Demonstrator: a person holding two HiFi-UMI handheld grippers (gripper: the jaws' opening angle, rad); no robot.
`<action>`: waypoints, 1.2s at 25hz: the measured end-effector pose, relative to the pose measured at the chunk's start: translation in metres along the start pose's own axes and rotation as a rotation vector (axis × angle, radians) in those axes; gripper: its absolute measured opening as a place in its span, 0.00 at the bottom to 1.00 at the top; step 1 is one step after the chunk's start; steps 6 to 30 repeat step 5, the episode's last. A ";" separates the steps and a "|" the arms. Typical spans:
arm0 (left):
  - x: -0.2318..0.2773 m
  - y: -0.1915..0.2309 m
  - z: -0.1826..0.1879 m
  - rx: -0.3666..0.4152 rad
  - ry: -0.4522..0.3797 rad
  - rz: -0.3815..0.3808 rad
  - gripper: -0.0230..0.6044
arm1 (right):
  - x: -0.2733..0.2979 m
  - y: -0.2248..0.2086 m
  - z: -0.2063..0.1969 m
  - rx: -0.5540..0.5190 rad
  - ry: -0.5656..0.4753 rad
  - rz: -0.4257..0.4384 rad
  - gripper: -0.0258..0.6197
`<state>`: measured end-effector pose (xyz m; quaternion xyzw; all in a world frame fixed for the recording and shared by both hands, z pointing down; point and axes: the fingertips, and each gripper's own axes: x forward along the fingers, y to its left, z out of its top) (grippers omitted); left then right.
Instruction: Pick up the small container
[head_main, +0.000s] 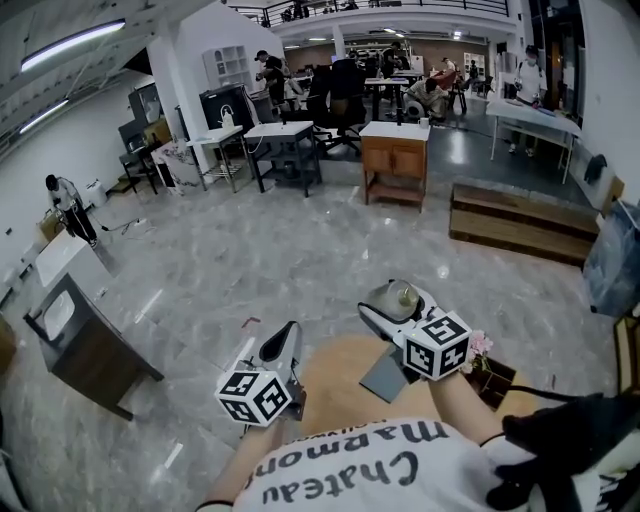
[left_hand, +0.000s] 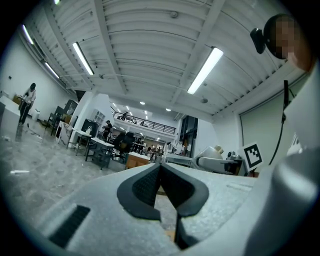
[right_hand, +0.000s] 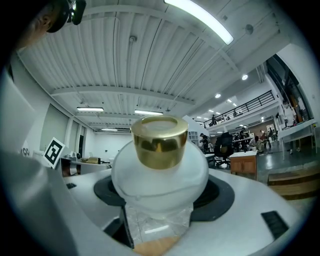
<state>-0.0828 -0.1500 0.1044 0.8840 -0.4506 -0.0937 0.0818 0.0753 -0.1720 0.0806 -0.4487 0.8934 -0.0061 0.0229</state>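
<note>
The small container (right_hand: 160, 172) is a round frosted-white jar with a gold cap (right_hand: 159, 141). My right gripper (right_hand: 162, 197) is shut on its body and holds it in the air, tilted upward. In the head view the container (head_main: 404, 296) sits between the right gripper's (head_main: 398, 305) jaws, above the far edge of a round wooden table (head_main: 335, 375). To the left, my left gripper (head_main: 289, 335) is also raised, and its dark pads (left_hand: 150, 187) meet with nothing between them. The left gripper view shows the held container (left_hand: 216, 150) off to the right.
On the table lie a grey square pad (head_main: 384, 378), pink flowers (head_main: 480, 346) and a dark box (head_main: 497, 381). Beyond it is marble floor, with a dark cabinet (head_main: 85, 345) at left, a wooden cabinet (head_main: 395, 160) ahead and a low wooden platform (head_main: 525, 225) at right.
</note>
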 end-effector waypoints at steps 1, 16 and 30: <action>0.000 -0.001 0.000 0.002 -0.001 -0.003 0.06 | 0.000 -0.001 0.000 0.001 -0.003 -0.002 0.55; 0.000 -0.005 0.007 0.014 -0.015 -0.002 0.06 | -0.002 -0.003 0.004 0.006 -0.009 -0.007 0.55; 0.000 -0.005 0.007 0.014 -0.015 -0.002 0.06 | -0.002 -0.003 0.004 0.006 -0.009 -0.007 0.55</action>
